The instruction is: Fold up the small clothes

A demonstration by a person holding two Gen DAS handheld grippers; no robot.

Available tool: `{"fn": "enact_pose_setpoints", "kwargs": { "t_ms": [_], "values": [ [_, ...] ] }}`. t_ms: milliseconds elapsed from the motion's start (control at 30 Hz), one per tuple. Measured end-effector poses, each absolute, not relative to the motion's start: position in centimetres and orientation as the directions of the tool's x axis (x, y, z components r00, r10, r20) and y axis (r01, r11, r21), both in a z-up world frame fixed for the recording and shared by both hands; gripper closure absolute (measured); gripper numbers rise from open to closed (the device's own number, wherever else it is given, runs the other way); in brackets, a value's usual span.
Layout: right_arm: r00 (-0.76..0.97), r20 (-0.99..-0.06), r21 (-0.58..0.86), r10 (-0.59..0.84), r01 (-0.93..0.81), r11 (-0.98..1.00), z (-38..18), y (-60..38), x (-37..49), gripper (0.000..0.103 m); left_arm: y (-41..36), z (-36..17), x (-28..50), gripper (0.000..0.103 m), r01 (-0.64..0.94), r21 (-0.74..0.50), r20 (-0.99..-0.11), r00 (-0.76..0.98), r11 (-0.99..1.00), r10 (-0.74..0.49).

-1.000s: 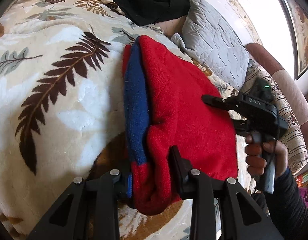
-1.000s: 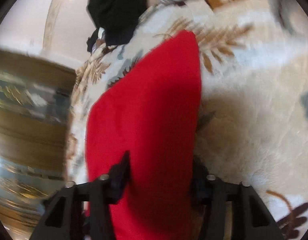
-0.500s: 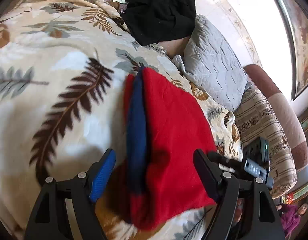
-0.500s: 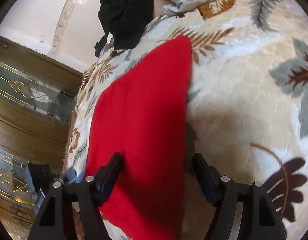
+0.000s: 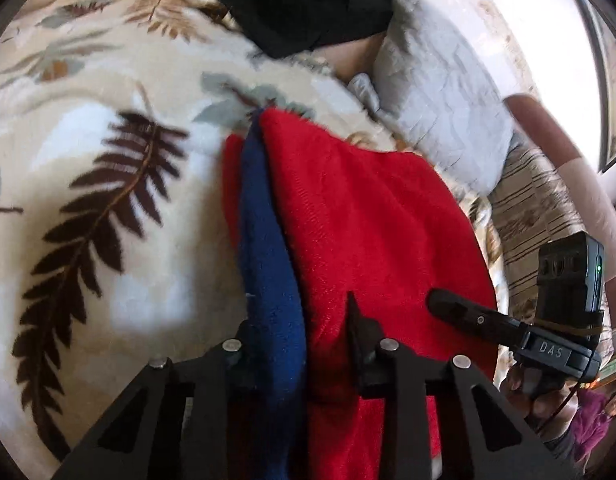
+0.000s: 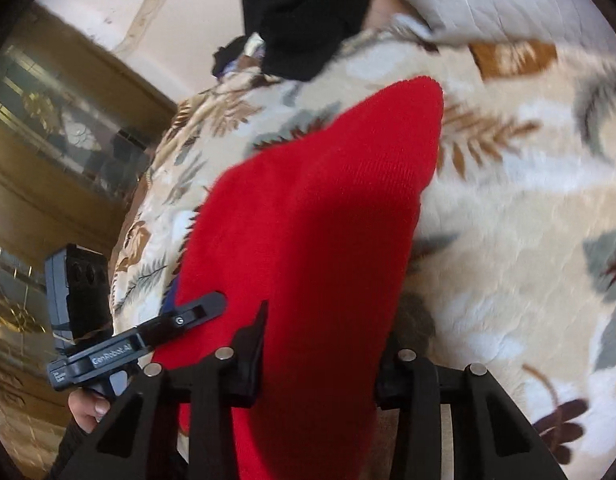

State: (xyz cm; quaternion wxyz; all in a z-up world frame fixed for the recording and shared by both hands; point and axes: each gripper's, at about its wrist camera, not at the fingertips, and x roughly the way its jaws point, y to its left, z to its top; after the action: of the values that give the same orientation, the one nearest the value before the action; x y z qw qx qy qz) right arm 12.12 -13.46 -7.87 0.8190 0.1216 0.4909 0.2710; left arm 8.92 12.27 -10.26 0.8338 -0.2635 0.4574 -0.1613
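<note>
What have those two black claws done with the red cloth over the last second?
Half a second ago both stood open above it. Now the left gripper has pinched the near edge of the red garment, blue band included, and the right gripper has narrowed around its own end. The garment, blanket and black clothes have not moved.

Both grippers (image 5: pixel 296 344) (image 6: pixel 321 344) clamped, side by side

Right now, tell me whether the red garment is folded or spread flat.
Folded: the red garment lies doubled on the blanket, with its blue layer and another red layer showing at the left edge.
</note>
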Motion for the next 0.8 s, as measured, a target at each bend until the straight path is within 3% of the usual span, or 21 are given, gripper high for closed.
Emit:
{"fn": "enact_pose_setpoints", "kwargs": {
  "t_ms": [300,400,433,533,600,800],
  "values": [
    [0.525,-0.652,0.430,0.546,-0.337,0.838,0.0,-20.8,14.4,0.061,5.2,-3.1,13.1,0.071,0.180,-0.576,-0.578,0.601,0.798,-0.552],
    [0.525,-0.650,0.475,0.549,-0.284,0.833,-1.5,-24.0,16.0,0.059,2.2,-3.7,15.2,0.069,0.188,-0.558,-0.604,0.577,0.808,-0.550],
    [0.523,-0.653,0.503,0.548,-0.242,0.830,-2.9,-25.2,16.6,0.054,1.3,-4.6,15.7,0.063,0.178,-0.551,-0.624,0.561,0.815,-0.544],
    [0.483,-0.749,0.510,0.453,-0.014,0.860,-8.8,-28.9,17.6,0.045,-1.0,-10.0,17.7,0.053,0.079,-0.413,-0.802,0.441,0.907,-0.404],
    [0.496,-0.747,0.512,0.443,0.003,0.859,-10.2,-30.2,16.2,0.044,-0.5,-10.9,16.8,0.043,0.096,-0.450,-0.771,0.459,0.888,-0.441],
    [0.625,-0.668,0.443,0.405,-0.104,0.890,-5.7,-27.5,12.2,0.044,0.2,-7.7,13.1,0.043,0.117,-0.330,-0.759,0.557,0.937,-0.337]
  ]
}}
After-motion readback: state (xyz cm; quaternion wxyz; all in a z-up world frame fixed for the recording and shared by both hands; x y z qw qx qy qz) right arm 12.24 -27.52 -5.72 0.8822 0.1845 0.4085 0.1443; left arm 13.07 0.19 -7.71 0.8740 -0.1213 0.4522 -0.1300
